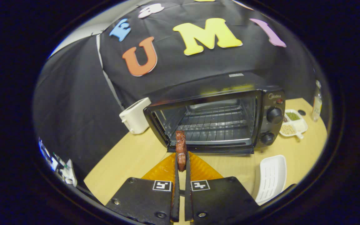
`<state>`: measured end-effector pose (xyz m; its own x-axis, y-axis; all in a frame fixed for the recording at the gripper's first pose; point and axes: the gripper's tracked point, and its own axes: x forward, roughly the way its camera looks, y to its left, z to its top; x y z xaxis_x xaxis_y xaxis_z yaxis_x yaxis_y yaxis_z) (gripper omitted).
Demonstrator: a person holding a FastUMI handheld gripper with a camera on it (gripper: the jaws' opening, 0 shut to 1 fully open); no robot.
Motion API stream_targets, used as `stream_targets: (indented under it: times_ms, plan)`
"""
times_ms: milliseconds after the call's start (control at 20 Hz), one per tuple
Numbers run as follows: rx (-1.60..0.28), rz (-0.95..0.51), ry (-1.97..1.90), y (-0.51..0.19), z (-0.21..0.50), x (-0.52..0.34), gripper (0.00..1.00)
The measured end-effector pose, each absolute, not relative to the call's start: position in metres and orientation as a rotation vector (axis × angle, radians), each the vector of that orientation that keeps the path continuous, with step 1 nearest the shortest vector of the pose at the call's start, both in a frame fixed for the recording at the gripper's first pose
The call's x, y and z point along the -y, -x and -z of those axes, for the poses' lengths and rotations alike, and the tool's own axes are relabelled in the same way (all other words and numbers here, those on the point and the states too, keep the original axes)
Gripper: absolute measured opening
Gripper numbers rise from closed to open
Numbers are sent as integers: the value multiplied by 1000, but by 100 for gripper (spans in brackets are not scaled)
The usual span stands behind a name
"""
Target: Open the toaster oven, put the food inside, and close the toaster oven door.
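Centrally in the frame, the gripper (pixel 181 164) clenched the food (pixel 180 150) just before the open toaster oven (pixel 217 120).

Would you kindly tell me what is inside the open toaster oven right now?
Inside the toaster oven only a bare wire rack shows. The gripper, shut on the food, holds it just before the opening, hiding a sliver of the front edge.

I read one brand name, "Midea", printed at the top of the toaster oven (pixel 217 120) control panel, above its knobs. The tongs (pixel 181 165) carry two square black-and-white marker tags on their plates, patterns rather than words. Small print beside the knobs is too blurred to read.
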<state>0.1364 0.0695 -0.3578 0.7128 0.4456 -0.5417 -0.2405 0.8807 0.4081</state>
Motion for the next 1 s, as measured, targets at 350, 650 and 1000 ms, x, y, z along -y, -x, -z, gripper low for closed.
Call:
stream_targets:
  times_ms: [350, 650, 1000]
  plan:
    - [-680, -232, -832, -189, 395, -83, 9]
    - [-588, -175, -1011, -216, 411, -90, 10]
    - [-511, -129, -944, -236, 419, -84, 10]
